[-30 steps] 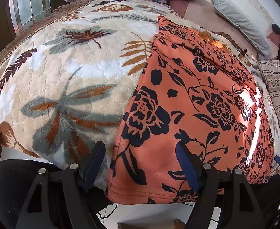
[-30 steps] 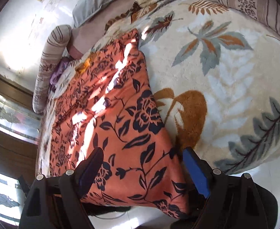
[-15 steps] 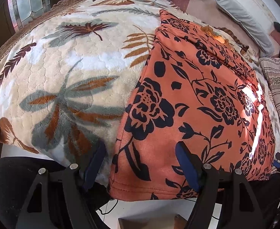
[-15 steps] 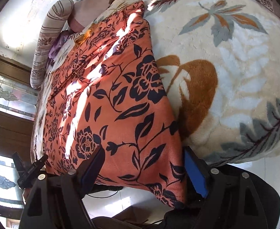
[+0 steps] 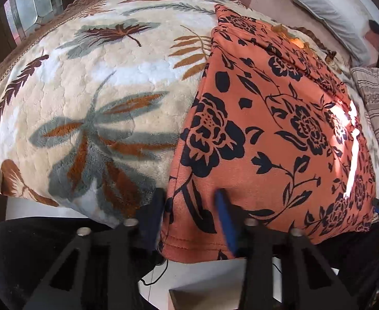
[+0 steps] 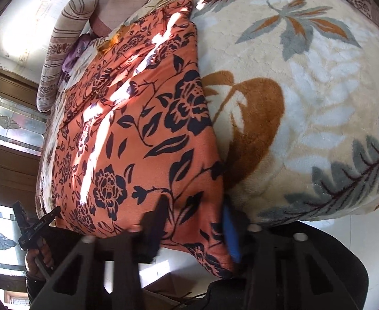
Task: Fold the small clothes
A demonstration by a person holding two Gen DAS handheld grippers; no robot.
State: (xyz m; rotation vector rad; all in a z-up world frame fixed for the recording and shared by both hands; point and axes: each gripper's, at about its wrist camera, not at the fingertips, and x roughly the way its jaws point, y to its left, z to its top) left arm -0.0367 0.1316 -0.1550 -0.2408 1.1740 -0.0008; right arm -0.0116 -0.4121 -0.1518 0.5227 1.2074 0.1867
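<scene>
An orange garment with black flowers (image 5: 272,129) lies flat on the leaf-patterned blanket, its near hem hanging over the bed edge. It also shows in the right wrist view (image 6: 137,134). My left gripper (image 5: 192,217) has its fingers closing around the garment's near left corner; the jaws are partly shut and blurred. My right gripper (image 6: 194,227) has its fingers closing around the near right corner in the same way. Whether either pinches the cloth firmly cannot be told.
The cream blanket (image 5: 86,103) covers the bed. Striped bolsters (image 6: 62,49) and a grey pillow (image 5: 326,13) lie at the far end. The other gripper (image 6: 34,227) shows at the left of the right wrist view. White floor lies below the bed edge.
Both grippers moved in to the hem corners and their jaws narrowed from wide open to close around the cloth.
</scene>
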